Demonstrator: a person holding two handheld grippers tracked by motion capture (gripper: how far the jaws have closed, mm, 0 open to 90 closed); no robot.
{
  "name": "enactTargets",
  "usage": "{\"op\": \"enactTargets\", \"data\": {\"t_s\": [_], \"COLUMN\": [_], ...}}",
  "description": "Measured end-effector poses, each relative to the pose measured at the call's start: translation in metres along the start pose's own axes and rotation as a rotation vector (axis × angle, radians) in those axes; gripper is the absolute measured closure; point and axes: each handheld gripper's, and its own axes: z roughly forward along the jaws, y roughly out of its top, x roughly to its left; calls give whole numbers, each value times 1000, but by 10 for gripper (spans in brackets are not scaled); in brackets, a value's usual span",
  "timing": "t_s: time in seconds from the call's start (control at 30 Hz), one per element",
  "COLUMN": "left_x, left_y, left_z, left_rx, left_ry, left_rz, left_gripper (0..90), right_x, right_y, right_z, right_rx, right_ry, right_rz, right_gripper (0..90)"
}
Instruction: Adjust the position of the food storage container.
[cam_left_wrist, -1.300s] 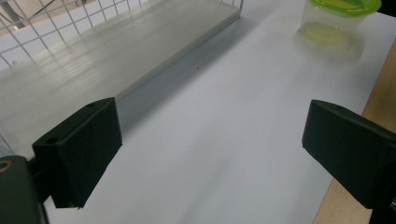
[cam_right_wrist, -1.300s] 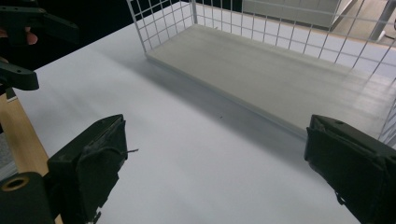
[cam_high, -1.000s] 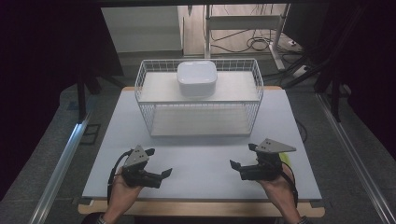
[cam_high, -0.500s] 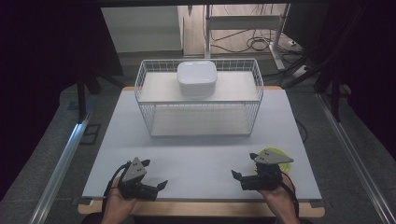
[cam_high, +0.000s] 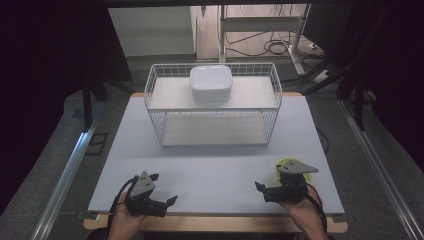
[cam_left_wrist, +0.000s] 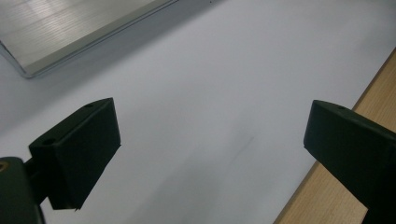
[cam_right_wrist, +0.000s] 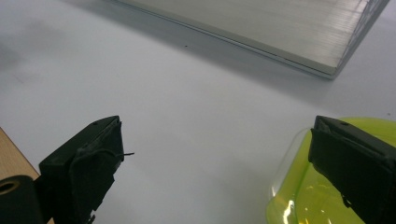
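Two grippers rest low near the table's (cam_high: 220, 165) front edge, jaws apart and empty: left gripper (cam_high: 161, 196), right gripper (cam_high: 264, 191). Its view shows a yellow-green cup (cam_right_wrist: 327, 196) beside one jaw. The wire basket (cam_high: 155, 95) holds a white dish (cam_high: 210, 83).

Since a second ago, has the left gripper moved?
Yes. The left gripper has come toward the table's near edge, farther from the wire basket, and sunk closer to the table.

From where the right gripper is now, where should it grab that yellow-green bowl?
Pinch the bowl's thin rim on the side nearest the right gripper, one jaw inside, one outside. It sits upright and open-topped, probably too wide to span, and the open jaws are already beside it.
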Motion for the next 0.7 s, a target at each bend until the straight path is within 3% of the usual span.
{"op": "enactTargets", "data": {"t_s": [0.13, 0.6, 0.7], "left_x": [0, 3, 3], "left_y": [-1, -3, -3], "left_z": [1, 1, 2], "left_rx": [3, 3, 6], "left_ry": [0, -4, -4], "left_rz": [0, -14, -10], "left_gripper": [38, 41, 42], "right_x": [-4, -37, -44], "right_y": [0, -1, -2], "right_z": [-2, -30, -36], "right_rx": [13, 10, 5], "right_ry": [0, -71, -92], "right_rz": [23, 85, 108], "right_gripper": [51, 549, 601]}}
